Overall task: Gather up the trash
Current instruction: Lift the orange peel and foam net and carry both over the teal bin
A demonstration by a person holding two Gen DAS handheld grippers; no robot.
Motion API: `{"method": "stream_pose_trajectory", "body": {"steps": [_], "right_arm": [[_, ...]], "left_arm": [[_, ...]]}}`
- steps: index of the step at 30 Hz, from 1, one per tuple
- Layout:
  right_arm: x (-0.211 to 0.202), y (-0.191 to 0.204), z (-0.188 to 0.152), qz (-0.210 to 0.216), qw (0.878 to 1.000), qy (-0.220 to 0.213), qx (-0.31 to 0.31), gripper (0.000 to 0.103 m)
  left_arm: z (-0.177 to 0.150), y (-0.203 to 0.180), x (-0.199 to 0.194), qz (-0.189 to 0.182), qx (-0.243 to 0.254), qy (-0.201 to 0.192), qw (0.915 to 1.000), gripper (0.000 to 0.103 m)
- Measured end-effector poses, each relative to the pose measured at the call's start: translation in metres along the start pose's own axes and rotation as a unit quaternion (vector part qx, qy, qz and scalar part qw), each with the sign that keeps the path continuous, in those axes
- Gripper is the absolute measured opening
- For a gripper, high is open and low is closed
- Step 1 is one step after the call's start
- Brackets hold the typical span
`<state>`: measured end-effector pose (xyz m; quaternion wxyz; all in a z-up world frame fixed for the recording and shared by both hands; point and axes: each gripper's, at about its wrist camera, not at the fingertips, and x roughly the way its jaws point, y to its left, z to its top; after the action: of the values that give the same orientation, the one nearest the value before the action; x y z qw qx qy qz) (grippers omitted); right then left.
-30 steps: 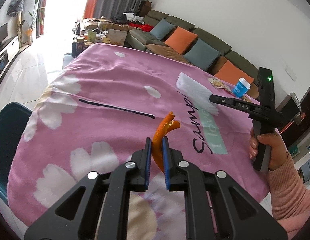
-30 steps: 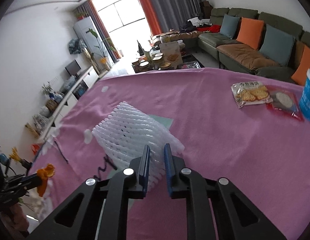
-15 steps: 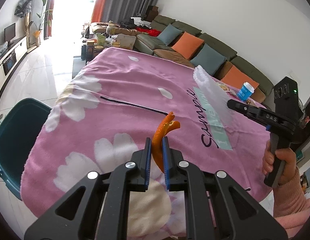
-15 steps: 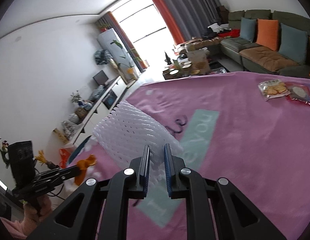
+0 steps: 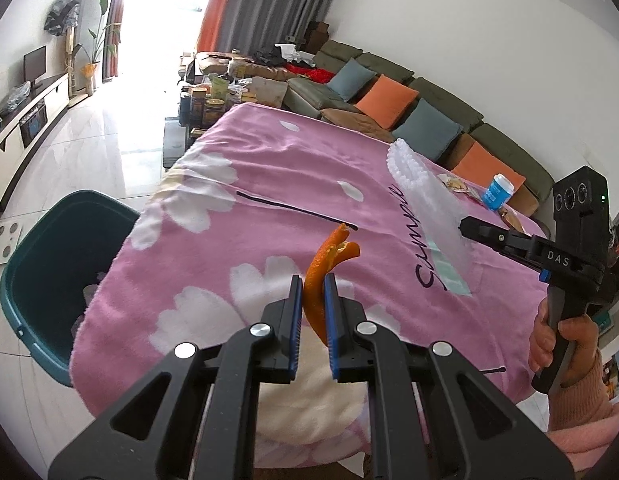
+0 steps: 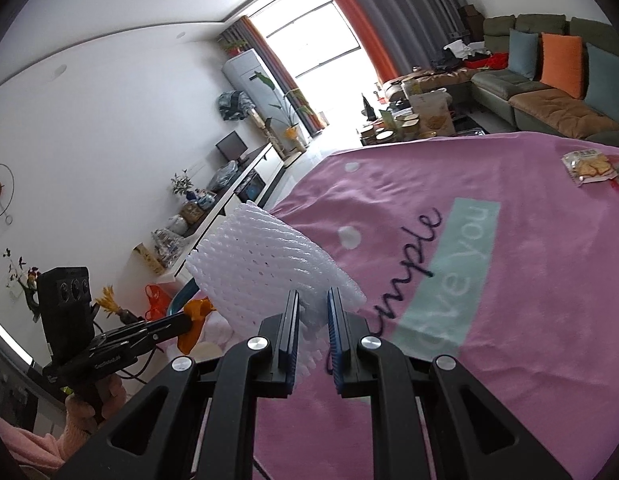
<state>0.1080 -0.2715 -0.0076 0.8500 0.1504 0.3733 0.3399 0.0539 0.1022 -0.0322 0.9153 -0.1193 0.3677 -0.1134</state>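
My left gripper [image 5: 312, 280] is shut on an orange peel [image 5: 324, 264] and holds it above the pink flowered blanket [image 5: 245, 248]. The peel also shows in the right wrist view [image 6: 194, 322]. My right gripper [image 6: 312, 300] is shut on a white foam fruit net [image 6: 265, 268], held above the blanket; the net also shows in the left wrist view [image 5: 425, 204]. A teal trash bin [image 5: 49, 264] stands on the floor left of the table, with some trash inside.
A thin black cable [image 5: 293, 210] lies on the blanket. A cracker packet [image 6: 587, 168] and a blue cup [image 5: 496, 192] sit at the table's far side. A sofa with cushions [image 5: 389, 100] and a cluttered coffee table [image 5: 213, 100] stand beyond.
Both grippers have swung left toward the bin side, still holding the peel and the foam net. The bin shows more fully in the left wrist view.
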Motion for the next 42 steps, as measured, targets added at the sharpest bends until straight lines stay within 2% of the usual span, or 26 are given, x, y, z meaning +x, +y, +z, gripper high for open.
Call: {"method": "stream_pose_trajectory", "body": {"steps": [16, 42], "right_arm": [[0.022, 0.026, -0.003, 0.026, 0.999, 0.016, -0.015, 0.013], [0.052, 0.060, -0.004, 0.057, 0.997, 0.039, -0.035, 0.013]], "left_arm": [[-0.010, 0.022, -0.023, 0.015, -0.025, -0.014, 0.9995, 0.011], [-0.014, 0.048, -0.039, 0.038, -0.052, -0.029, 0.9975, 0.011]]}}
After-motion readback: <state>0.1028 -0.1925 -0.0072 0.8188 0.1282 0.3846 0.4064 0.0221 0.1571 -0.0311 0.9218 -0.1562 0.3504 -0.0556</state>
